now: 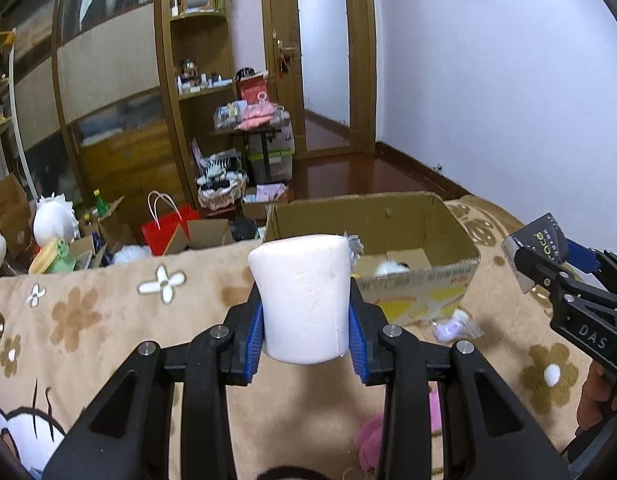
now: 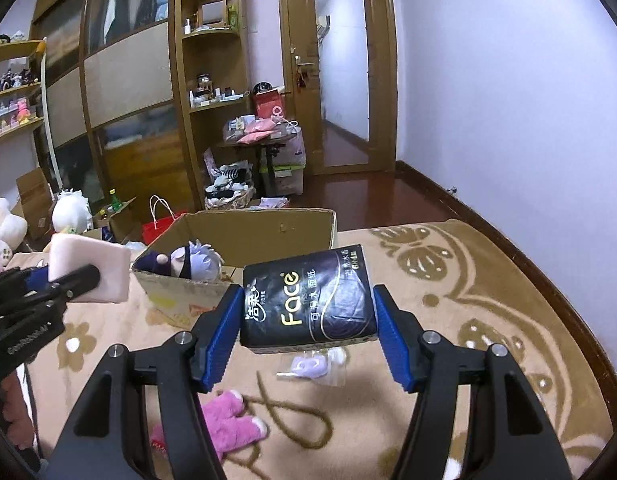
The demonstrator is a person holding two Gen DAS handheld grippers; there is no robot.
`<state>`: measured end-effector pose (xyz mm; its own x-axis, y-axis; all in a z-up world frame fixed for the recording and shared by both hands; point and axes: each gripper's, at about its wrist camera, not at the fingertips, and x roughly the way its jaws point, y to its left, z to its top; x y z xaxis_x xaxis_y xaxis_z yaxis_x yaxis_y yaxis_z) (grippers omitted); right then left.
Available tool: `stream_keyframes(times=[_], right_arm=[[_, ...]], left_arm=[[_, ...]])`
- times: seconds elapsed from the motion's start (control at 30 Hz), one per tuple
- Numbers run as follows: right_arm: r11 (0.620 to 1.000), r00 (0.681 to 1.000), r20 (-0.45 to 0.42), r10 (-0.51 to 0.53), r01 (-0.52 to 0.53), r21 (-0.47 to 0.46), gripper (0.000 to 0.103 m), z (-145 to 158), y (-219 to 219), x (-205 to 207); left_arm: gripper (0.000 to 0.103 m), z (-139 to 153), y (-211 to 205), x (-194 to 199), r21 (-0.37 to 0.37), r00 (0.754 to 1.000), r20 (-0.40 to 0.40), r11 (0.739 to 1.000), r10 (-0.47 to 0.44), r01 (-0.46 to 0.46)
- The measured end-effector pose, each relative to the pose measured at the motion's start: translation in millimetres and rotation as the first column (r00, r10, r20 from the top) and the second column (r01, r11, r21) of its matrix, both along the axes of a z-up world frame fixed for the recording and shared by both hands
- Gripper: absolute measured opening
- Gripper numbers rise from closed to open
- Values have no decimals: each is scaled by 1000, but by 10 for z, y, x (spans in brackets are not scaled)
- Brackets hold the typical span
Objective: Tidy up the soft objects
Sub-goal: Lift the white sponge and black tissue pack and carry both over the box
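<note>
White foam block (image 1: 304,300) is clamped in left gripper (image 1: 306,336), held above the blanket (image 1: 108,312). Black Face tissue pack (image 2: 308,300) is squeezed in right gripper (image 2: 308,332), also aloft. Cardboard box (image 2: 264,228) sits just ahead w/ a plush doll (image 2: 188,260) inside. Step: carry phase, 2 items. Next: bring both over the box opening, then release.
</note>
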<state>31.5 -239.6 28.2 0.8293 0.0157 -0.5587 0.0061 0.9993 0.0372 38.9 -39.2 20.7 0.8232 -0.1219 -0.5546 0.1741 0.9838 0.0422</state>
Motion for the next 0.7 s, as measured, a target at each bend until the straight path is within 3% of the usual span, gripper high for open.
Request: stream_keyframes(times=[0.7], right_arm=[[997,994,85,65,-61,-50,68,101,107,346]], left_arm=[[35,127,-205,441,5,990,119,997,-74,73]])
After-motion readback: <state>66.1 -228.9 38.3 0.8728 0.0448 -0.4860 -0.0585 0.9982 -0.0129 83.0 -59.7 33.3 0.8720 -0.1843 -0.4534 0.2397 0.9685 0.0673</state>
